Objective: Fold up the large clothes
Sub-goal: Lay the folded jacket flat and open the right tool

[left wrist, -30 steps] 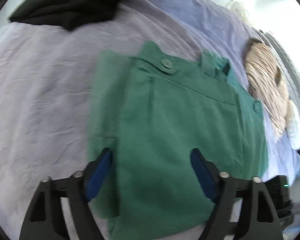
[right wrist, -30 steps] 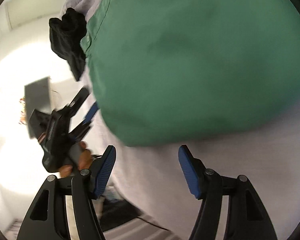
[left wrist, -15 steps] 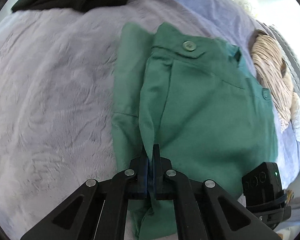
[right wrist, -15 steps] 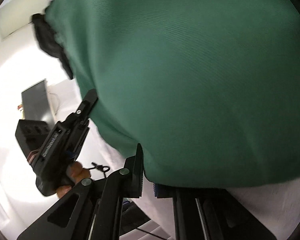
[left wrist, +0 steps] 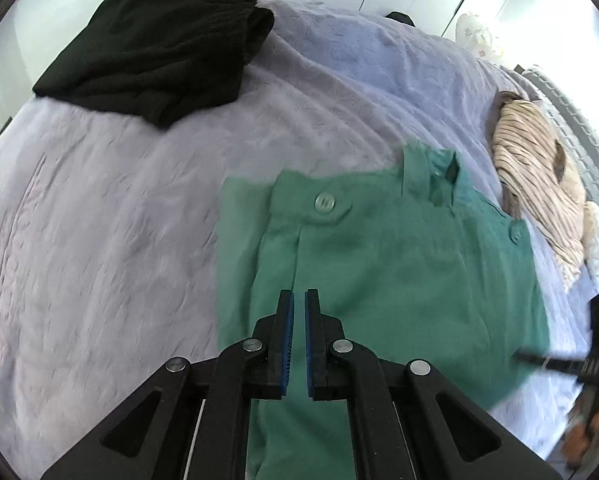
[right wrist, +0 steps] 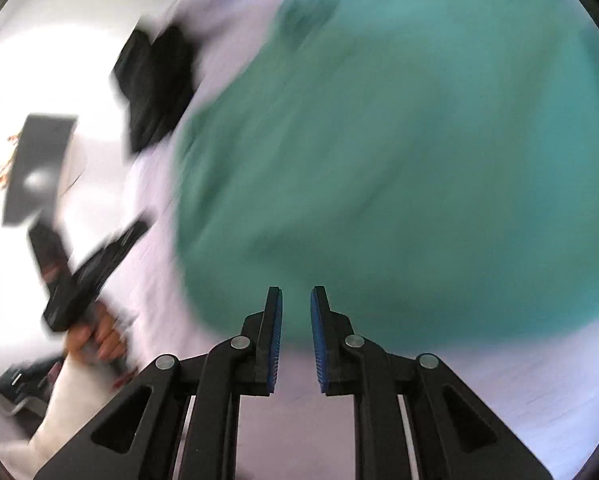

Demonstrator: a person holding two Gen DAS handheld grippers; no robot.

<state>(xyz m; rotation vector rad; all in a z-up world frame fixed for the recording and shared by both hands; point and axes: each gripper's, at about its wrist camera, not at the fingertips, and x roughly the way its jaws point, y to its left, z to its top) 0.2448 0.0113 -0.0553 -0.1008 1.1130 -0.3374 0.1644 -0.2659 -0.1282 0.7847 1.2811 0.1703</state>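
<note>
A folded green garment with buttons (left wrist: pixel 379 272) lies on the lilac bedspread (left wrist: pixel 99 220). My left gripper (left wrist: pixel 299 300) hovers over its near left part, jaws almost closed with a thin gap and nothing between them. In the blurred right wrist view the same green garment (right wrist: pixel 399 160) fills the frame. My right gripper (right wrist: pixel 296 300) is at its near edge, jaws a little apart with no cloth between them. The left gripper also shows in the right wrist view (right wrist: pixel 87 272), held in a hand.
A folded black garment (left wrist: pixel 155 44) lies at the far left of the bed. A beige striped garment (left wrist: pixel 539 184) lies at the right edge. White closet doors stand behind the bed. A dark panel (right wrist: pixel 35 168) stands off the bed.
Both grippers closed on the green garment half a second ago. Now both have let go and pulled back slightly. The right wrist view is blurred by motion.
</note>
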